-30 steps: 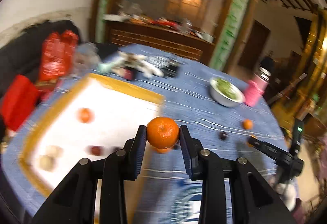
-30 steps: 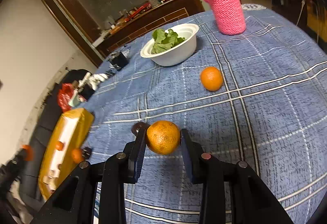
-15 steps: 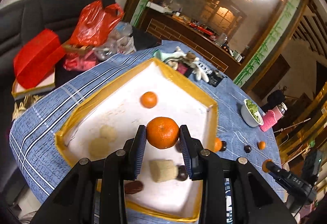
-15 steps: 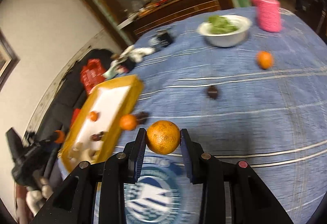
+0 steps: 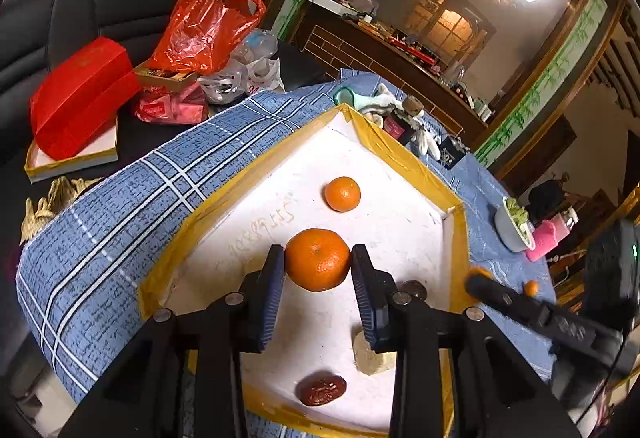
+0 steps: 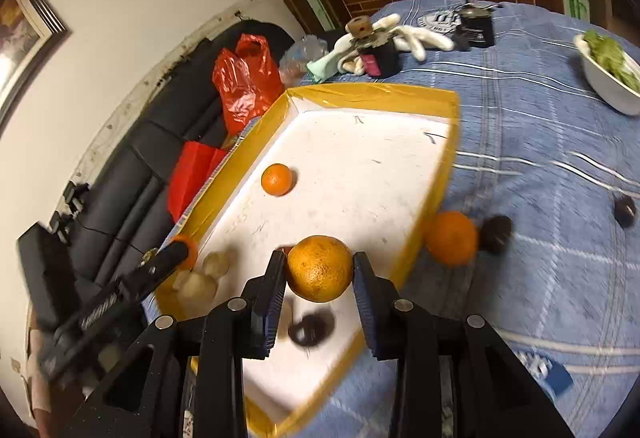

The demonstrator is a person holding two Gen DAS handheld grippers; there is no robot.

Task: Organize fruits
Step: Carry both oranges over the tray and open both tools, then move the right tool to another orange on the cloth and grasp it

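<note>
Left gripper (image 5: 318, 264) fingers pinch a mandarin (image 5: 317, 259) over the yellow-rimmed tray (image 5: 404, 158), a smaller mandarin (image 5: 342, 194) lying ahead; right gripper (image 6: 319, 270) fingers pinch a yellower orange (image 6: 320, 268) above the tray's near edge, both probably for drop-off.

One tangerine (image 6: 277, 179) in tray (image 6: 372, 93); another (image 6: 451, 237) just outside.

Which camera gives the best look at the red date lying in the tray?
The left wrist view: the red date lies sharp and unobstructed on the tray floor. In the right wrist view, only a dark, motion-blurred blob lies there, so I cannot tell if it is the date.
</note>
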